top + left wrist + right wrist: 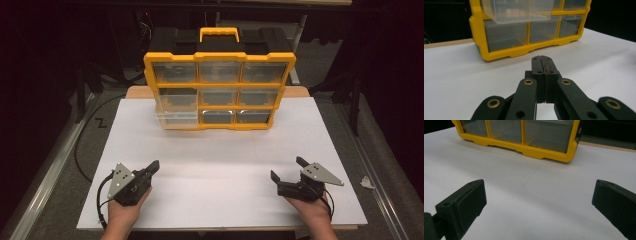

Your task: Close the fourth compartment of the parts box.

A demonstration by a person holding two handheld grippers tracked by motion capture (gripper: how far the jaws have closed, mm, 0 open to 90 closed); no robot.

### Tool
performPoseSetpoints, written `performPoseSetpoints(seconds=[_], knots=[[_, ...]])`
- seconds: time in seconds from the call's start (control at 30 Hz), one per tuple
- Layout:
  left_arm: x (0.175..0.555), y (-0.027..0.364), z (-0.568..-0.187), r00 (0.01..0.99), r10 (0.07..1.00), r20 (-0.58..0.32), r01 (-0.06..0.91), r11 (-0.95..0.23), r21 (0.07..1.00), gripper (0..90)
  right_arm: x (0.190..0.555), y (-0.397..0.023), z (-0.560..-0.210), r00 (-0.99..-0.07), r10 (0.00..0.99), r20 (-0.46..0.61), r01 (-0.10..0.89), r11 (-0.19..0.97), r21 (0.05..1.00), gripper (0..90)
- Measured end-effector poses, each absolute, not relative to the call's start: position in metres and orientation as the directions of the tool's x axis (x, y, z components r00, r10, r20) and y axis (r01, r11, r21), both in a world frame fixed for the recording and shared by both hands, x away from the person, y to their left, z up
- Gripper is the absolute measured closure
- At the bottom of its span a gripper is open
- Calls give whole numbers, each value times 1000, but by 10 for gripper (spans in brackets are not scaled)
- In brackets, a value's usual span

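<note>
Resting position: both grippers sit low over the white table top (pixel 220 165), near the person's edge, well apart from each other.
Left gripper (pixel 155 166): held in the left hand (pixel 122 212); jaws clenched flat against each other with nothing between them, as the left gripper view shows (pixel 543 62); tip aimed toward the organizer.
Right gripper (pixel 287 167): held in the right hand (pixel 312 212); jaws released and spread wide, with bare table top between them in the right gripper view (pixel 539 202).
Organizer (pixel 220 90): yellow-framed cabinet of clear drawers, three rows of three, black top with a yellow carry handle (pixel 219 34); stands upright at the far side of the table top, well apart from both grippers.
Pulled drawer (pixel 175 116): left column, partly drawn out toward the person; in the left gripper view it juts forward above the bottom row (pixel 521 11).
Remaining drawers: seated flush in the frame.
Contact: neither gripper touches the organizer.
</note>
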State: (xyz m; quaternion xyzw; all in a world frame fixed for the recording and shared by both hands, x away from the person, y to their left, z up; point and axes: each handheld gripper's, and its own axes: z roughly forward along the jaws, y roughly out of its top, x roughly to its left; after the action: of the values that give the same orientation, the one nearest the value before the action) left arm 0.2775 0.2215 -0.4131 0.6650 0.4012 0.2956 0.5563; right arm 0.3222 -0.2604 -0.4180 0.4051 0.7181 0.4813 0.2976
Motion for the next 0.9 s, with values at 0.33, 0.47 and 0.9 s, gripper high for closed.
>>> performPoseSetpoints(seconds=[0.33, 0.47, 0.9], knots=[[291, 208, -391, 507, 860, -66, 204, -46, 978, 894, 324, -258, -418, -488, 873, -25, 296, 192, 936, 8], [301, 202, -381, 492, 867, -74, 201, -31, 979, 895, 323, -258, -418, -489, 872, -24, 294, 191, 937, 8], [341, 179, -362, 464, 883, -68, 207, -34, 978, 898, 326, -255, -418, -492, 871, -20, 293, 188, 937, 9]])
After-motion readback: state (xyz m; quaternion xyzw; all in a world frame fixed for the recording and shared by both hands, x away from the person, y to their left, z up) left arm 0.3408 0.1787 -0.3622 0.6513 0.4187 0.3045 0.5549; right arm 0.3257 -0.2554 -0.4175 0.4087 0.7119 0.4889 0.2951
